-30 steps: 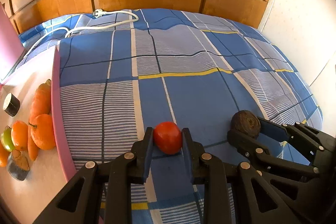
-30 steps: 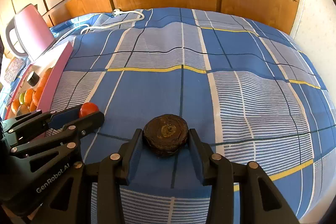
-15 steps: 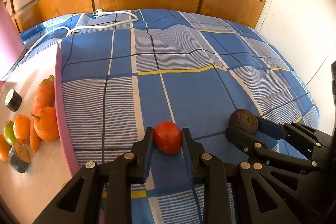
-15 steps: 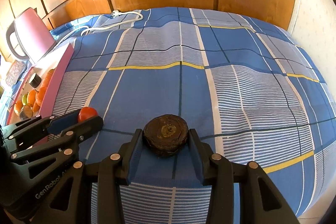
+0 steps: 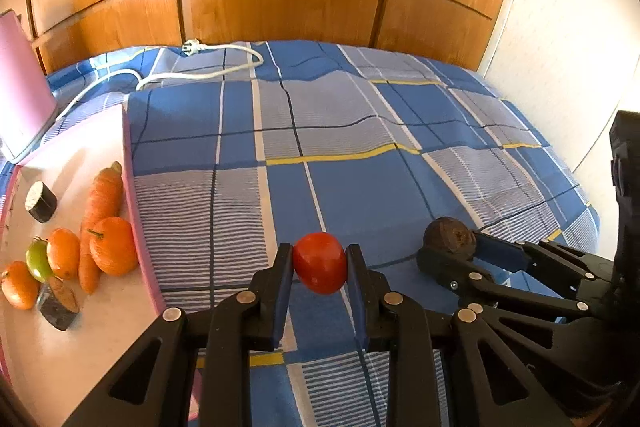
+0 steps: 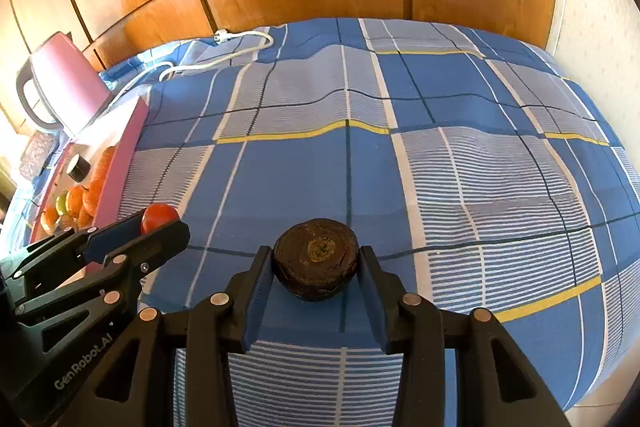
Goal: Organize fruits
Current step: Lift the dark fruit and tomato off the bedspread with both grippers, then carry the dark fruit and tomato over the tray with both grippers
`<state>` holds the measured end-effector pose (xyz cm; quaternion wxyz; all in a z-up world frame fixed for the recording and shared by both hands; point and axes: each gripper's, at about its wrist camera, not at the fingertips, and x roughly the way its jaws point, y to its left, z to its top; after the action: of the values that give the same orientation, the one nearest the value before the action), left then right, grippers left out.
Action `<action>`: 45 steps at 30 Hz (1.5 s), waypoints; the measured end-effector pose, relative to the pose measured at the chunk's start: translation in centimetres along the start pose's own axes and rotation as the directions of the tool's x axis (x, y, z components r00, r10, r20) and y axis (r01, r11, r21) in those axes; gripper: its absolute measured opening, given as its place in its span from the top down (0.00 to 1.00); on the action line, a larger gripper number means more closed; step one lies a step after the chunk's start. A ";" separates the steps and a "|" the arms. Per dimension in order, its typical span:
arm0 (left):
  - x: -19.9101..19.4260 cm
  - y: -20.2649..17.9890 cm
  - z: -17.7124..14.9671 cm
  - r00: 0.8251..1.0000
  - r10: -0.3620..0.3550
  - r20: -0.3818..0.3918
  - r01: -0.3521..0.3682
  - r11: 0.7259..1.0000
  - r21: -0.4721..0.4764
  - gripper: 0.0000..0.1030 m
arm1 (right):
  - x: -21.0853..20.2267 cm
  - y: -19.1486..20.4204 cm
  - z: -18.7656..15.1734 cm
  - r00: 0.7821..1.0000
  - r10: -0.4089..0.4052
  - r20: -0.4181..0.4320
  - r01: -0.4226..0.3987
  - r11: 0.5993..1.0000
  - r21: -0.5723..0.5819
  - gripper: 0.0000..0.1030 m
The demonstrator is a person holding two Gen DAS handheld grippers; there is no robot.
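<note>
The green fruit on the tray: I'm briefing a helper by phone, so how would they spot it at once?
Find the pink-rimmed white tray lying at the left edge of the blue checked bedspread. Near its front end, a long orange carrot lies beside round orange fruits. The small green round fruit sits wedged between two of them, the only green thing there.

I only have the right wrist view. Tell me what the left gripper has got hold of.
Observer: The left gripper has both fingers pressed against the sides of a red tomato.
Operator: Now describe the pink tray's contents.
Observer: In the pink tray, a carrot lies along the wall nearest the bedspread, and an orange touches it.
Operator: Name anything not orange.
Observer: A green fruit sits between two other oranges.
</note>
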<state>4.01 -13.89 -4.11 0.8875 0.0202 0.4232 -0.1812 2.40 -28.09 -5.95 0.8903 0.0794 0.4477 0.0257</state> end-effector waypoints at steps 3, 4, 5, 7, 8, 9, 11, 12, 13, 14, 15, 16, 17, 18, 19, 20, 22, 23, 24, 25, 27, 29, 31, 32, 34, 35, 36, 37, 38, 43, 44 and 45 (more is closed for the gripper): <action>-0.8 0.5 0.2 1.000 -0.001 0.016 0.001 1.000 -0.015 0.74 | -0.2 0.3 0.1 1.000 0.014 0.004 -0.014 1.000 0.003 0.58; -1.1 0.8 0.2 1.000 -0.001 0.021 0.001 1.000 -0.023 0.74 | -0.3 0.4 0.2 1.000 0.017 0.005 -0.017 1.000 0.002 0.58; -1.3 1.0 0.2 1.000 0.000 0.025 0.001 1.000 -0.030 0.74 | -0.3 0.7 0.3 1.000 0.020 0.007 -0.020 1.000 -0.002 0.58; -1.8 1.6 0.3 0.999 0.004 0.034 -0.002 0.999 -0.045 0.74 | -0.4 1.1 0.7 1.000 0.025 0.011 -0.025 1.000 -0.015 0.58; -2.1 2.0 0.3 0.999 0.007 0.039 -0.005 0.999 -0.054 0.74 | -0.5 1.5 0.9 0.999 0.031 0.015 -0.031 0.999 -0.023 0.58; -2.3 2.4 0.4 0.999 0.011 0.044 -0.008 0.998 -0.064 0.74 | -0.6 1.8 1.1 0.999 0.036 0.018 -0.036 0.999 -0.028 0.58; -2.9 3.3 0.5 0.998 0.021 0.055 -0.016 0.996 -0.083 0.74 | -0.7 2.7 1.7 0.998 0.052 0.027 -0.050 0.998 -0.048 0.58; -3.2 3.8 0.5 0.998 0.030 0.062 -0.024 0.995 -0.093 0.74 | -0.8 3.1 1.8 0.998 0.057 0.030 -0.055 0.997 -0.056 0.58; -3.6 4.4 0.5 0.997 0.038 0.070 -0.031 0.994 -0.104 0.74 | -0.8 3.7 2.1 0.997 0.066 0.033 -0.063 0.995 -0.071 0.58; -3.8 4.9 0.6 0.996 0.045 0.076 -0.036 0.993 -0.113 0.74 | -0.8 4.1 2.2 0.997 0.072 0.034 -0.069 0.994 -0.081 0.58; -4.2 5.6 0.6 0.995 0.053 0.081 -0.043 0.991 -0.125 0.74 | -0.8 4.6 2.4 0.996 0.079 0.035 -0.075 0.993 -0.092 0.58; -4.5 6.2 0.6 0.994 0.064 0.087 -0.051 0.989 -0.138 0.74 | -0.8 4.9 2.5 0.996 0.084 0.034 -0.081 0.992 -0.100 0.58; -4.9 6.9 0.6 0.993 0.076 0.093 -0.061 0.987 -0.151 0.74 | -0.7 5.4 2.6 0.995 0.093 0.034 -0.088 0.990 -0.109 0.58; -5.2 7.5 0.5 0.991 0.088 0.099 -0.071 0.984 -0.161 0.74 | -0.7 5.9 2.7 0.994 0.100 0.033 -0.095 0.989 -0.117 0.58; -5.7 8.4 0.5 0.989 0.105 0.106 -0.085 0.981 -0.177 0.74 | -0.7 6.3 2.9 0.994 0.107 0.031 -0.102 0.987 -0.123 0.58; -5.9 9.0 0.5 0.988 0.113 0.109 -0.091 0.978 -0.188 0.74 | -0.6 6.6 3.0 0.993 0.113 0.031 -0.108 0.986 -0.127 0.58; -6.4 10.4 0.3 0.985 0.135 0.111 -0.109 0.970 -0.216 0.74 | -0.5 7.6 3.3 0.991 0.131 0.026 -0.126 0.982 -0.143 0.58; -6.7 11.1 0.2 0.983 0.147 0.112 -0.118 0.966 -0.232 0.74 | -0.6 8.0 3.4 0.990 0.139 0.025 -0.134 0.980 -0.150 0.58; -6.9 11.8 0.1 0.981 0.156 0.112 -0.125 0.961 -0.245 0.74 | -0.5 8.5 3.5 0.989 0.148 0.022 -0.143 0.977 -0.160 0.58; -7.0 12.4 -0.1 0.980 0.167 0.110 -0.134 0.956 -0.259 0.74 | -0.5 8.9 3.5 0.988 0.155 0.020 -0.149 0.974 -0.168 0.58; -7.4 13.6 -0.5 0.977 0.186 0.108 -0.149 0.947 -0.284 0.74 | -0.5 10.0 3.6 0.986 0.167 0.016 -0.161 0.968 -0.194 0.58; -7.7 14.7 -1.0 0.973 0.205 0.102 -0.166 0.938 -0.304 0.74 | -0.4 11.2 3.8 0.983 0.182 0.012 -0.175 0.960 -0.220 0.58; -8.0 15.5 -1.5 0.970 0.223 0.098 -0.182 0.930 -0.319 0.74 | -0.4 12.5 3.8 0.979 0.205 0.008 -0.197 0.950 -0.243 0.58; -8.1 15.8 -1.7 0.968 0.230 0.097 -0.188 0.927 -0.324 0.74 | -0.4 13.0 3.8 0.977 0.214 0.005 -0.206 0.946 -0.251 0.58; -8.3 16.4 -2.1 0.966 0.242 0.092 -0.199 0.920 -0.337 0.74 | -0.2 14.1 3.9 0.972 0.234 -0.007 -0.227 0.936 -0.269 0.58; -8.5 16.7 -2.3 0.965 0.248 0.090 -0.203 0.917 -0.344 0.74 | -0.1 14.6 3.9 0.970 0.242 -0.012 -0.236 0.931 -0.277 0.58; -8.6 17.0 -2.4 0.963 0.253 0.088 -0.208 0.913 -0.350 0.74 | 0.0 15.1 3.8 0.968 0.250 -0.018 -0.245 0.926 -0.287 0.58; -8.7 17.3 -2.6 0.962 0.259 0.086 -0.213 0.910 -0.355 0.74 | 0.1 15.6 3.8 0.966 0.257 -0.024 -0.252 0.921 -0.297 0.58; -8.8 17.6 -2.8 0.961 0.265 0.083 -0.218 0.906 -0.362 0.74 | 0.1 16.1 3.7 0.965 0.263 -0.028 -0.258 0.916 -0.306 0.58; -9.4 19.0 -3.5 0.956 0.282 0.077 -0.231 0.891 -0.392 0.74 | 0.5 18.3 3.3 0.956 0.288 -0.054 -0.288 0.895 -0.341 0.58; -9.4 19.1 -3.6 0.956 0.283 0.076 -0.232 0.889 -0.394 0.74 | 0.5 18.6 3.2 0.955 0.292 -0.058 -0.293 0.891 -0.347 0.58; -9.5 19.2 -3.7 0.956 0.284 0.075 -0.233 0.888 -0.396 0.74 | 0.5 18.8 3.1 0.953 0.296 -0.062 -0.298 0.888 -0.351 0.58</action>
<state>2.31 7.68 -1.55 0.9163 -0.1091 0.3847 0.0241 5.71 -9.82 -1.44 0.8739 -0.0159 0.4211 0.2424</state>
